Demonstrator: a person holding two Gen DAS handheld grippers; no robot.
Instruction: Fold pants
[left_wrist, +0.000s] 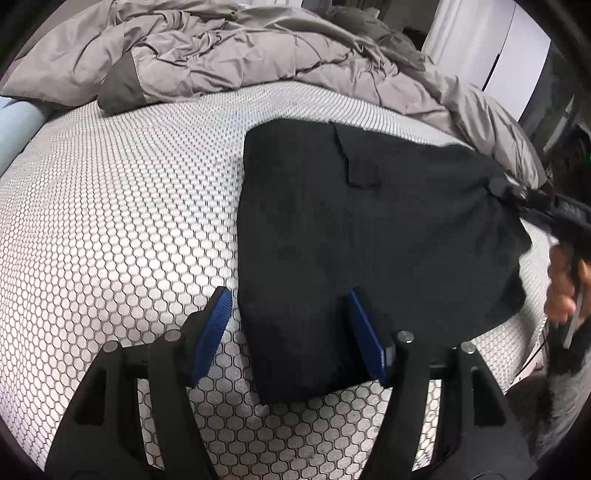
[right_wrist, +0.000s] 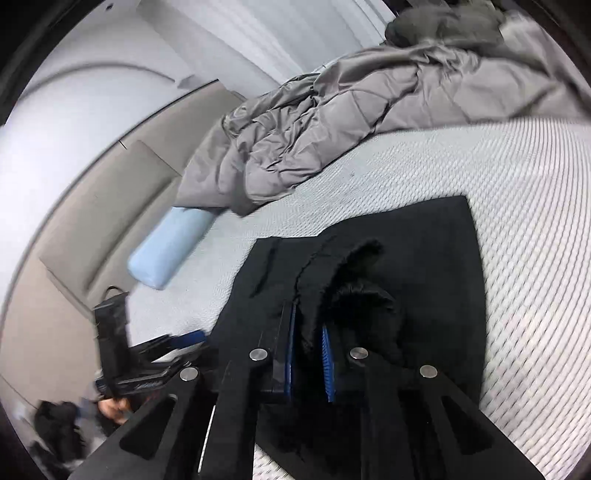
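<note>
Black pants (left_wrist: 362, 229) lie folded on the white honeycomb-patterned mattress (left_wrist: 110, 221). My left gripper (left_wrist: 288, 314) is open, its blue pads either side of the pants' near left corner, holding nothing. My right gripper (right_wrist: 309, 325) is shut on a bunched edge of the pants (right_wrist: 424, 266) and lifts it slightly off the lower layer. In the left wrist view the right gripper (left_wrist: 517, 194) pinches the pants' right edge, with a hand behind it. The left gripper (right_wrist: 177, 341) shows at the lower left of the right wrist view.
A crumpled grey duvet (left_wrist: 240, 55) fills the far side of the bed. A light blue bolster (right_wrist: 166, 251) lies at the mattress edge by the beige headboard (right_wrist: 92, 221). White curtains (left_wrist: 465, 37) hang beyond the bed.
</note>
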